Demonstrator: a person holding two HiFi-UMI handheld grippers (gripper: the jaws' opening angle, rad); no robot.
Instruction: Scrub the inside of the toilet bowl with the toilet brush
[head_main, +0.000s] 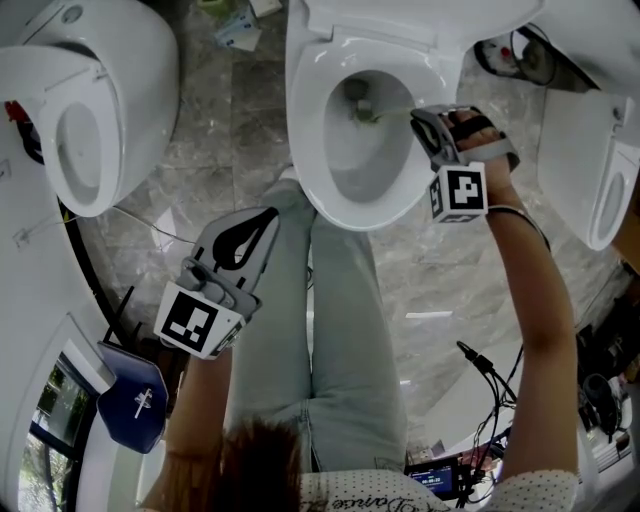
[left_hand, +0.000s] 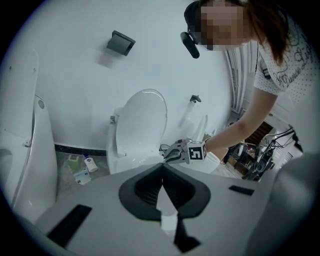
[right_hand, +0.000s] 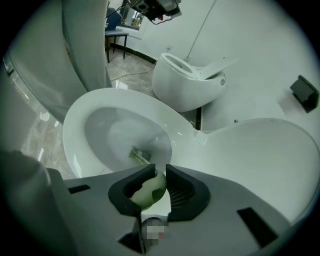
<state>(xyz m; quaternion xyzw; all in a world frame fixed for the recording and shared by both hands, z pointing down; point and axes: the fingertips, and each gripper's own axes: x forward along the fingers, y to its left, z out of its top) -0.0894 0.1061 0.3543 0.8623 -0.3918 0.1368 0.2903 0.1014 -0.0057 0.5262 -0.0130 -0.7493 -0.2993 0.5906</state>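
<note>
A white toilet bowl (head_main: 340, 205) with its seat up stands at the top middle of the head view. My right gripper (head_main: 425, 122) hangs over the bowl's right rim, shut on the pale green handle of the toilet brush (right_hand: 147, 190). The brush head (head_main: 366, 112) reaches down into the bowl near the drain, and it shows deep in the bowl (right_hand: 138, 156) in the right gripper view. My left gripper (head_main: 252, 228) is held low beside the person's leg, shut with nothing between its jaws. From the left gripper view the toilet (left_hand: 140, 131) and the right gripper (left_hand: 172, 154) lie ahead.
Other white toilets stand at the left (head_main: 85, 130) and at the right (head_main: 600, 190). Small bottles and a packet (left_hand: 82, 164) lie on the marble floor by the wall. Cables and a device (head_main: 470, 450) sit on the floor at the lower right. A blue seat (head_main: 135, 400) is at the lower left.
</note>
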